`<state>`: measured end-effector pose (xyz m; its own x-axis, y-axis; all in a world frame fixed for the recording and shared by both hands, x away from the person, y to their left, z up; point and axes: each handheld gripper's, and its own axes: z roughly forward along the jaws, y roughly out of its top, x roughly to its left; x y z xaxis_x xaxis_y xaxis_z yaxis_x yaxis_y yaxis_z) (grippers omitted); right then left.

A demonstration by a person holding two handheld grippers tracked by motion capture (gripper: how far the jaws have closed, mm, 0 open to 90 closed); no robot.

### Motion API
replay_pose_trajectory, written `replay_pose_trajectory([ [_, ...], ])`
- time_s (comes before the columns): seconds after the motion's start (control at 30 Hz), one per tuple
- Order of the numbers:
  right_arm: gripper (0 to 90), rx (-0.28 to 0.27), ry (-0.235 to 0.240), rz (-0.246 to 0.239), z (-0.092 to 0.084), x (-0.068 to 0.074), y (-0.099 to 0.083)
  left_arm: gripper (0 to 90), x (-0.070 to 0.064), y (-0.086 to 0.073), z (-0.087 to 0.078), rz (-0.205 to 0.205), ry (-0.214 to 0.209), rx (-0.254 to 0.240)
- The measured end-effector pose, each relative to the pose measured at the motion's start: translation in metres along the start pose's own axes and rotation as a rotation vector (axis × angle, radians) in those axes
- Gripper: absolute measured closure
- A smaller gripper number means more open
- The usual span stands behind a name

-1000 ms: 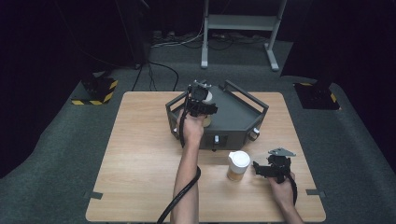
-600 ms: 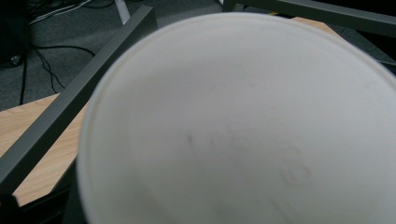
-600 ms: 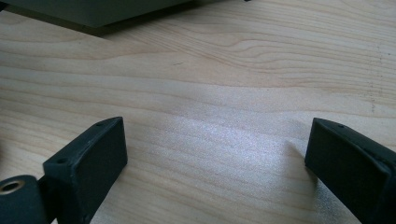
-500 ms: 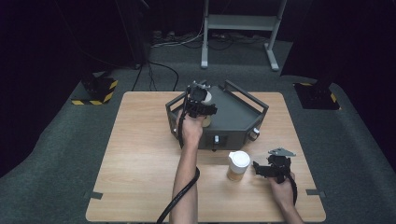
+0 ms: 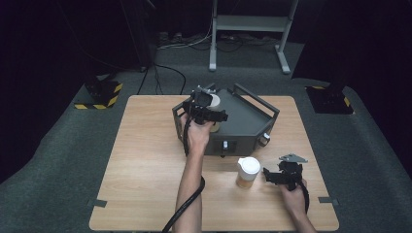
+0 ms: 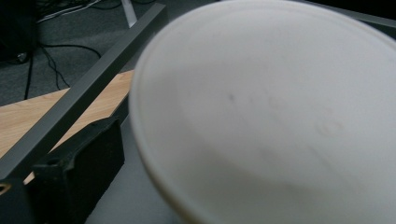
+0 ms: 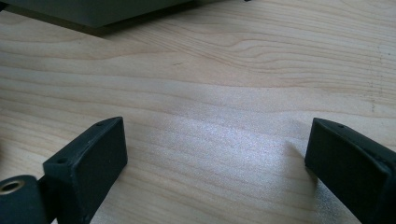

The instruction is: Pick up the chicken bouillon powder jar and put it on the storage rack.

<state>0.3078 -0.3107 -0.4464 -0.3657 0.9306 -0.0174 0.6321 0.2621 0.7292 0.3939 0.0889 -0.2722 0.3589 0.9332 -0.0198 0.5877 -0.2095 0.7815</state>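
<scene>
I have my left gripper point(image 5: 206, 109) up at the middle of the high view, reaching over the near-left corner of the dark grey tray point(image 5: 252, 124). Its jaws have just been opening, and they now stand as wide as they go. The white-lidded cup point(image 5: 214, 103) sits inside the tray between them, but the pads no longer press on it. In the left gripper view the cup's white lid point(image 6: 275, 112) looms large and blurred at the right, with one black pad point(image 6: 79, 172) off to the lower left, clear of it. I judge the cup is meant to stand in that tray, so I let go once it rested there.

My right gripper point(image 5: 279, 175) waits low at the lower right of the high view, resting near the wooden table point(image 5: 145, 174). Its jaws are spread wide with nothing between them; the right gripper view shows bare wood grain between the two pads point(image 7: 93, 158). Just to its left stands a second cup point(image 5: 248, 172) with a white lid, apart from the jaws. I hold that hand ready there, likely because this cup goes next.
</scene>
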Motion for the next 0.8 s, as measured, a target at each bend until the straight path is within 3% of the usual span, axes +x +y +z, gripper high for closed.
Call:
replay_pose_trajectory([
  [0.3, 5.1, 0.000, 0.000, 0.000, 0.000, 0.000, 0.000, 0.4, 0.008, -0.015, -0.009, 0.000, -0.029, -0.022],
  [0.53, 5.0, 0.000, 0.000, -0.001, 0.000, 0.000, 0.000, 1.0, 0.007, -0.027, -0.017, 0.017, -0.036, -0.026],
  [0.8, 5.0, 0.001, 0.000, -0.002, 0.000, 0.000, 0.000, 1.9, 0.015, -0.046, -0.026, 0.004, -0.050, -0.038],
])
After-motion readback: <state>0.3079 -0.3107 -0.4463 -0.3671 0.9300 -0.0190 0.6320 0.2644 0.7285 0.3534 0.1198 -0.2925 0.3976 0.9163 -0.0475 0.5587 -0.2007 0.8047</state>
